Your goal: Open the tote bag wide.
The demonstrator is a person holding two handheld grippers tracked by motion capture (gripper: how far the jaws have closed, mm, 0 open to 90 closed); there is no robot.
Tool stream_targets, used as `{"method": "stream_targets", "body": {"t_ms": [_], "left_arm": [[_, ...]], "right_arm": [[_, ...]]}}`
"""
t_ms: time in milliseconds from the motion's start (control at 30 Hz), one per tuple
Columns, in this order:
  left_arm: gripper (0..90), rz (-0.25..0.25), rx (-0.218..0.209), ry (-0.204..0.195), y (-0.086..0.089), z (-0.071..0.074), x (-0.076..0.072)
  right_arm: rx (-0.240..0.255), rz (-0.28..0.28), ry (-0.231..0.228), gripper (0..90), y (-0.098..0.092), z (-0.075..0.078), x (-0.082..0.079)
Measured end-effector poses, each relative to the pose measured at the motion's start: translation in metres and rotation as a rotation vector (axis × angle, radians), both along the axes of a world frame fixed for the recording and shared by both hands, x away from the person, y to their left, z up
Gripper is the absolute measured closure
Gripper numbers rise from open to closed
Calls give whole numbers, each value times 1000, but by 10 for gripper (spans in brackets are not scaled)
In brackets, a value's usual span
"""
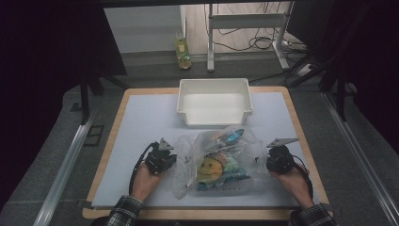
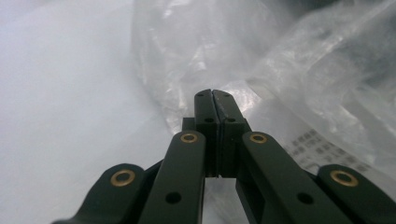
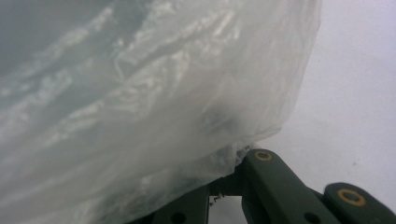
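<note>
Plastic bag [image 1: 216,160] of colourful snack packets is sat near the front middle of the white table mat [image 1: 141,122], with a yellow smiley-face packet [image 1: 209,168] and some blue and green wrappers made out through the clear film, so the bag is pretty clearly still full. It's being pinched at both side edges: the left gripper [image 1: 168,162] is seen clamped flat in its own view, jaws pressed together right where the crinkled film starts, and a bit of that film looks to be caught between them, though it can't be told for sure how much. The right gripper [image 1: 268,164] is mostly buried under the bag's film in its own view, so its jaw tips can't be made out there, but it's judged to be clenched on the bag's right edge too. So the grabbing part looks done, and the lifting or tipping is what's left, probably. Just behind the bag, a white plastic bin [image 1: 214,100] is parked at the far edge of the mat, apart from the bag, and nothing is seen inside it yet. Off the table, a bottle [image 1: 182,52] of yellowish liquid is stood on the floor.
</note>
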State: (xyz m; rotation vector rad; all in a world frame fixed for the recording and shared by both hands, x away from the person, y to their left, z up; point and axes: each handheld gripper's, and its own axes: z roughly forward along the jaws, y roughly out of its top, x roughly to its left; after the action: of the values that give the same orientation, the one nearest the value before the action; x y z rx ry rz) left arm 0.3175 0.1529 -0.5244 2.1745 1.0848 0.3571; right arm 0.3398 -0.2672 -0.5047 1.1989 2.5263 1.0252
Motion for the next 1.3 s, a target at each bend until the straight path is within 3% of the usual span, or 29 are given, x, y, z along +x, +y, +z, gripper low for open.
{"method": "stream_targets", "body": {"t_ms": [33, 67, 133, 167, 333, 633, 667, 733, 767, 800, 867, 900, 933, 967, 1000, 1033, 1100, 1200, 1267, 1300], "left_arm": [[892, 0, 0, 0, 0, 0, 0], [892, -8, -44, -12, 5, 9, -6], [892, -9, -63, -20, 8, 13, -9], [892, -14, -86, -44, 11, 21, -15], [892, -23, -107, -71, 18, 34, -24], [892, -54, -140, -95, 22, 59, -38], [892, -62, -149, -100, 22, 65, -40], [893, -103, -161, -135, 17, 86, -47], [892, -103, -161, -135, 17, 86, -47], [892, -144, -181, -155, 10, 100, -52], [892, -190, -200, -166, 0, 112, -57], [892, -190, -200, -166, 0, 112, -57], [891, -244, -241, -162, -13, 120, -61], [892, -244, -241, -162, -13, 120, -61], [892, -302, -242, -158, -31, 122, -65], [891, -302, -242, -158, -31, 122, -65], [891, -371, -224, -133, -59, 117, -66], [891, -382, -201, -114, -76, 108, -63], [891, -329, -135, -113, -90, 93, -53], [891, -329, -135, -113, -90, 93, -53]], "right_arm": [[0, 0, 0, 889, 0, 0, 0], [35, 14, -10, 889, -2, 8, -6], [57, 21, -17, 883, -5, 16, -11], [63, 25, -24, 876, -7, 20, -15], [100, 25, -29, 868, -25, 38, -32], [101, 5, -50, 891, -49, 67, -48], [101, 5, -50, 891, -49, 67, -48], [110, 20, -85, 891, -46, 86, -50], [110, 20, -85, 891, -46, 86, -50], [116, 42, -114, 892, -40, 101, -51], [128, 64, -128, 891, -32, 111, -51], [128, 64, -128, 891, -32, 111, -51], [137, 94, -139, 891, -21, 120, -50], [137, 94, -139, 891, -21, 120, -50], [145, 138, -142, 891, -4, 123, -47], [141, 149, -140, 891, 2, 123, -46], [134, 181, -125, 891, 18, 119, -42], [113, 213, -108, 891, 40, 106, -32], [110, 217, -94, 891, 51, 97, -24], [110, 217, -94, 891, 51, 97, -24]]}}
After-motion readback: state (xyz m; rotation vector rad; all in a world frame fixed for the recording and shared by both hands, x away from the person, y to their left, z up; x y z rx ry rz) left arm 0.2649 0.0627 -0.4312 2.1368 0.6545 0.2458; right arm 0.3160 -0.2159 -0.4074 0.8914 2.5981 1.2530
